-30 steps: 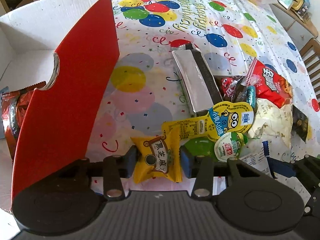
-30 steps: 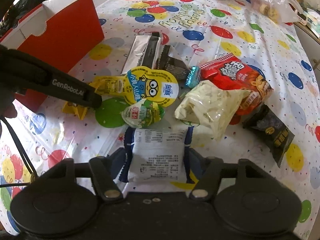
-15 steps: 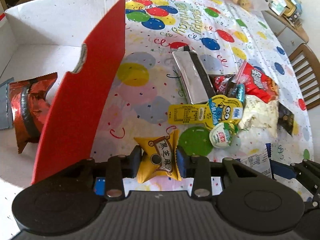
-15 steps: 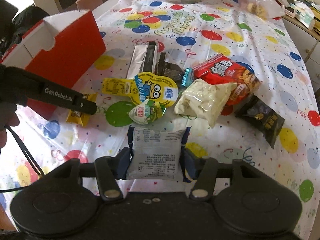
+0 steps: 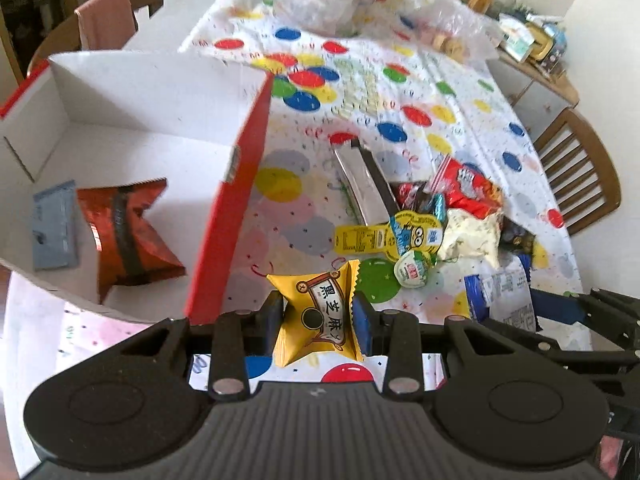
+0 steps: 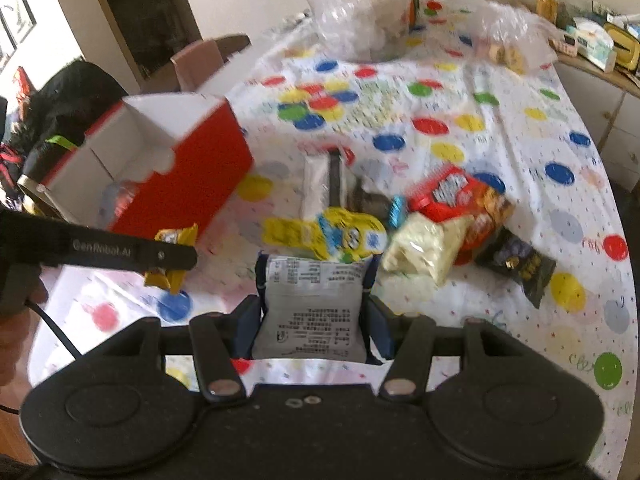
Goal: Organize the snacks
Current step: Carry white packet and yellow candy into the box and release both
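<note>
Now the yellow sesame packet (image 5: 320, 316) sits pinched between my left gripper's (image 5: 319, 316) jaws, angled steeply down above the tablecloth (image 5: 460, 92). Left of those jaws stands the red box (image 5: 224, 216). My right gripper (image 6: 314, 312), similarly tilted, clamps the white pouch (image 6: 314, 308).

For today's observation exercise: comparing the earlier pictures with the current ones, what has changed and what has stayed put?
Both grippers lifted their packets off the table: the left gripper raised the yellow packet, the right gripper the white packet. The red box and the snack pile stayed put.
</note>
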`<state>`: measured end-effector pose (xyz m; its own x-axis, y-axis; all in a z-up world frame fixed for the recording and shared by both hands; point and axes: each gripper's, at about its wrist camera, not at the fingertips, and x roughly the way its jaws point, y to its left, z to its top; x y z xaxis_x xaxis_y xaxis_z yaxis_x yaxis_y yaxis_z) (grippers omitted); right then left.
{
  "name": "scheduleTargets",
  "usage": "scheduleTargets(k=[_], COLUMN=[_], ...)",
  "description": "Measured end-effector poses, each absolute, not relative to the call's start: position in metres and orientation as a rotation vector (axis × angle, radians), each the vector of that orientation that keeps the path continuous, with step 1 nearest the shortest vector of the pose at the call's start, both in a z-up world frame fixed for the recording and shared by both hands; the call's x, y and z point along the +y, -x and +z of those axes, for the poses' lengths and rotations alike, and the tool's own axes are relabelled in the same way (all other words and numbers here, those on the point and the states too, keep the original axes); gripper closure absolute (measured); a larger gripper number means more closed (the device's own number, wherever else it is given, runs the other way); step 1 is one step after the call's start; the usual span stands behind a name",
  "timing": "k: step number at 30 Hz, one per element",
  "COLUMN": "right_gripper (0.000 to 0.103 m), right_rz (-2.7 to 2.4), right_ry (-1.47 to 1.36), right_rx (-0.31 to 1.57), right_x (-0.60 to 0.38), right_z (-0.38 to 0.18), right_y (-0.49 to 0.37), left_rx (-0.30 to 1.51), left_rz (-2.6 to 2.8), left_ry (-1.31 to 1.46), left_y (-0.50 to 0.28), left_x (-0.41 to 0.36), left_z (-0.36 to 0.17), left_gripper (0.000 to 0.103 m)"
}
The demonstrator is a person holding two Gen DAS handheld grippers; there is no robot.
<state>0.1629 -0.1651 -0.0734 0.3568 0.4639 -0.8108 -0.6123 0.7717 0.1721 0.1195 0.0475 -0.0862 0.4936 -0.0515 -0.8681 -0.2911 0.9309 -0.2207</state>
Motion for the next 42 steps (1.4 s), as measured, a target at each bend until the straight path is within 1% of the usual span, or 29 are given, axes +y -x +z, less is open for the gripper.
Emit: scheduleTargets(k=[11, 19, 31, 42], right_gripper=[0.047, 0.047, 0.047, 0.047], right_rz=[0.786, 0.840, 0.857, 0.844], right_ry=[0.153, 0.193, 0.201, 0.253], right_rx=[0.892, 0.853, 0.863, 0.907], right_x=[-0.120, -0.063, 0.017, 0.080], right_z=[-0.030, -0.017, -0.019, -0.049], right_y=[-0.143, -0.130, -0.140, -0.163], left_rx=[0.955, 0.913, 0.904, 0.964], left_rz=[0.175, 0.244, 0.337, 0.366], left_ry=[0.360, 0.340, 0.302, 0.283], left_y=[-0.086, -0.076, -0.076, -0.098], left_x=[0.090, 0.141, 0.225, 0.279], left_z=[-0.040, -0.029, -0.028, -0.047], left_gripper=[0.067, 0.067, 0.067, 0.067])
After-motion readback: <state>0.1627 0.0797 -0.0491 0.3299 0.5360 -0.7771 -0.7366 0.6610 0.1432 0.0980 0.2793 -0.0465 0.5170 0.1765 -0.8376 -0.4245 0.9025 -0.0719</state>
